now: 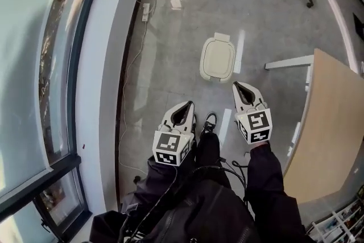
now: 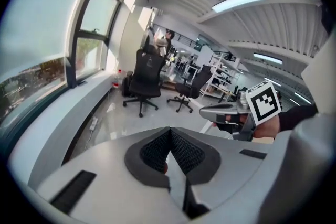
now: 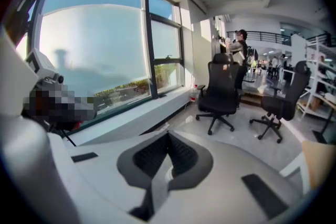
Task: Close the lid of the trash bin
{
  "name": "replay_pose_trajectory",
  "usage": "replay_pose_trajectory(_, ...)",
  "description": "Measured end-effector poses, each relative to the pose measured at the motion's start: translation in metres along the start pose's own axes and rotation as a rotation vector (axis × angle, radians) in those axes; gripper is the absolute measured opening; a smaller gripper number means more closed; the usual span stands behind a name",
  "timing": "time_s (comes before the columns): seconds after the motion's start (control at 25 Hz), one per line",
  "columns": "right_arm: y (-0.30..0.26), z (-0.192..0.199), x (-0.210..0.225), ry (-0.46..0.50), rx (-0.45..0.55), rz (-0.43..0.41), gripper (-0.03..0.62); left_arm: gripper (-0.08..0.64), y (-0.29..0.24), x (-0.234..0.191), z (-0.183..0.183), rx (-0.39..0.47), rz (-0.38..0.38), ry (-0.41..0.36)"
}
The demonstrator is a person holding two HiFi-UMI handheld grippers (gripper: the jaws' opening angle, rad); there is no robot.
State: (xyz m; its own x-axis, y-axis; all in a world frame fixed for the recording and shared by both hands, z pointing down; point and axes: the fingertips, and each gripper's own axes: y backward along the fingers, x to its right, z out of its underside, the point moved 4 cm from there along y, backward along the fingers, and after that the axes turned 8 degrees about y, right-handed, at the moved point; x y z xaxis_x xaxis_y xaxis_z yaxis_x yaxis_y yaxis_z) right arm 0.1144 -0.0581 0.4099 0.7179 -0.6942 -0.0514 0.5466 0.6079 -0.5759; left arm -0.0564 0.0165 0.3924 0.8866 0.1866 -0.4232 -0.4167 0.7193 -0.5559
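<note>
Right gripper and left gripper are held clenched, empty. Trash bin is seen shut, just beyond the right one, untouched.

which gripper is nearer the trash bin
The right gripper: in the head view its tip sits just off the lower right corner of the trash bin, while the left gripper is further back, beside the person's shoe.

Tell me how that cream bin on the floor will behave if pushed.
The bin looks like plastic, so it is probably light and apt to slide on the glossy floor. It stands free, touching nothing, so a sideways shove could tip it; pressing straight down seems safer.
</note>
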Motion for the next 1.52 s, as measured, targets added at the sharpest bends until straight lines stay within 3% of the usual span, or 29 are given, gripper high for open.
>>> replay_pose_trajectory(0.24, 0.095, -0.085, 0.001, -0.055, 0.170, 0.123, 0.005, 0.002, 0.041, 0.061, -0.090, 0.144, 0.075, -0.101)
replay_pose_trajectory(0.36, 0.134, -0.118, -0.002, -0.057, 0.240, 0.173, 0.004, 0.002, 0.064, 0.080, -0.116, 0.195, 0.096, -0.125)
replay_pose_trajectory(0.88, 0.245, -0.189, -0.006, -0.078, 0.459, 0.295, 0.003, 0.002, 0.120, 0.145, -0.173, 0.324, 0.150, -0.228)
replay_pose_trajectory(1.12, 0.270, -0.220, -0.007, -0.039, 0.539, 0.325, 0.003, 0.002, 0.135, 0.163, -0.193, 0.388, 0.165, -0.250)
replay_pose_trajectory(1.52, 0.286, -0.236, -0.011, 0.011, 0.580, 0.347, 0.003, 0.002, 0.144, 0.184, -0.213, 0.457, 0.194, -0.290)
